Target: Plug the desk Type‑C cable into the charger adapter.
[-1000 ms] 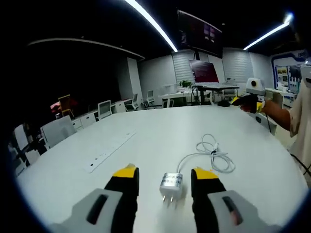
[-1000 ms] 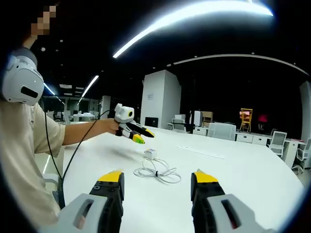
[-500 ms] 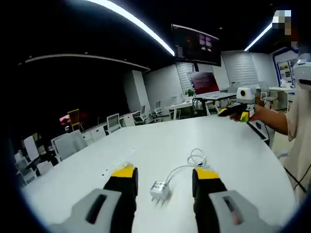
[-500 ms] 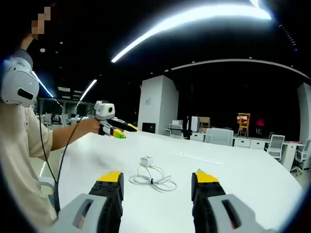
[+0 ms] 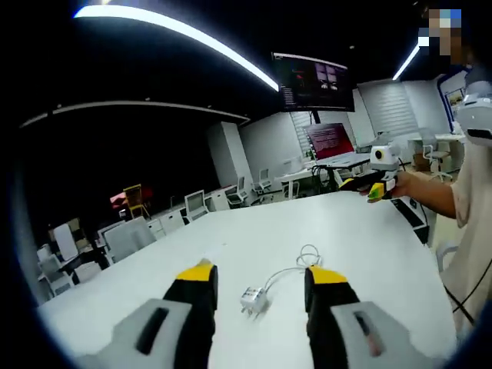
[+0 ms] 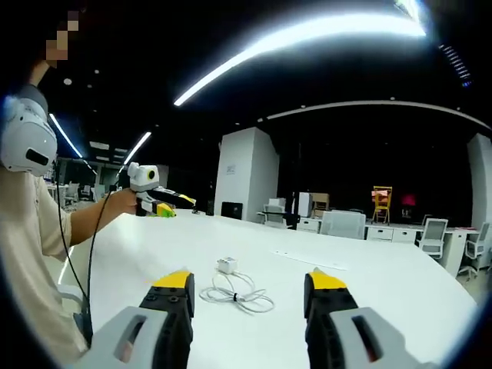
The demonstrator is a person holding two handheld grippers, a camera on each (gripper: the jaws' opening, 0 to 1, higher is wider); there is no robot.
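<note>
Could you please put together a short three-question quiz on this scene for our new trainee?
1. True or false: the charger adapter is clamped between the left gripper's jaws.
2. Multiple choice: in the right gripper view, the coiled white cable lies (a) on the white table, (b) in the right gripper, (c) on a chair.
3. Fill in: in the left gripper view, the adapter's metal prongs point ____ the camera.

Key: 1. False; it lies on the table, and both grippers are open with nothing between the jaws. 2. (a). 3. Toward.
</note>
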